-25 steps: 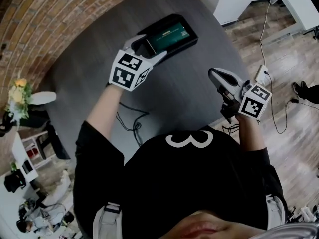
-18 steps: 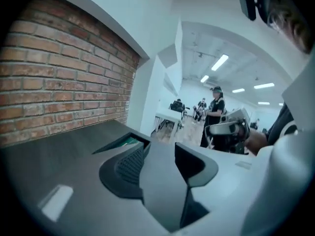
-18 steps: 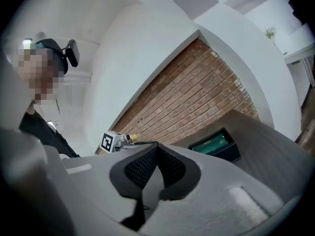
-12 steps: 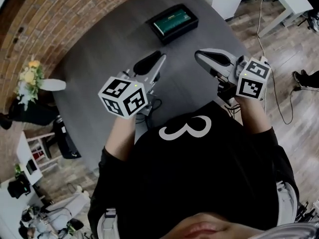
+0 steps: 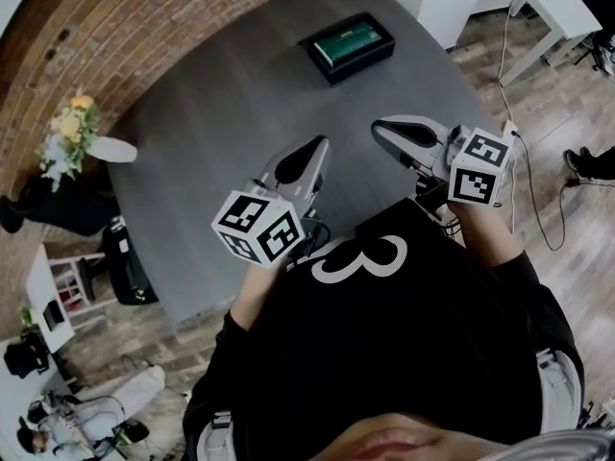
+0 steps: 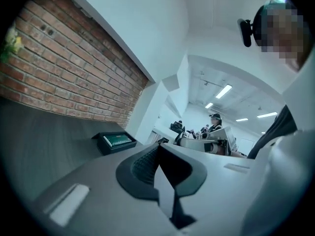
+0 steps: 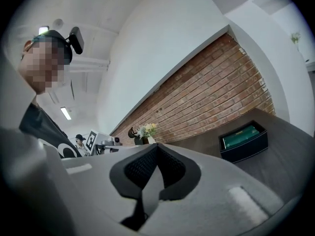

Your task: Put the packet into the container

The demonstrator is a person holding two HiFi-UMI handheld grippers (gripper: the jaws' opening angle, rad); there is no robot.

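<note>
A green packet (image 5: 348, 43) lies inside the black container (image 5: 377, 56) at the far side of the dark grey table (image 5: 211, 123). Both grippers hover over the table's near edge, close to my body and well apart from the container. My left gripper (image 5: 309, 152) is shut with nothing between its jaws. My right gripper (image 5: 387, 131) is also shut and empty. The left gripper view has the container (image 6: 106, 147) and packet (image 6: 117, 140) far off to the left of the gripper (image 6: 157, 149). In the right gripper view the container (image 7: 246, 148) holds the packet (image 7: 240, 136), right of the gripper (image 7: 156, 149).
A white vase of flowers (image 5: 75, 134) stands at the table's left edge by the brick wall (image 5: 125, 36). A thin cable (image 5: 315, 230) lies near the table's front edge. On the wood floor at right are a power strip (image 5: 509, 129) and cords. Another person (image 6: 215, 122) stands far off.
My left gripper has drawn back from the container toward my body and its jaws have closed on nothing. The packet stays in the container. The right gripper shifted slightly.
</note>
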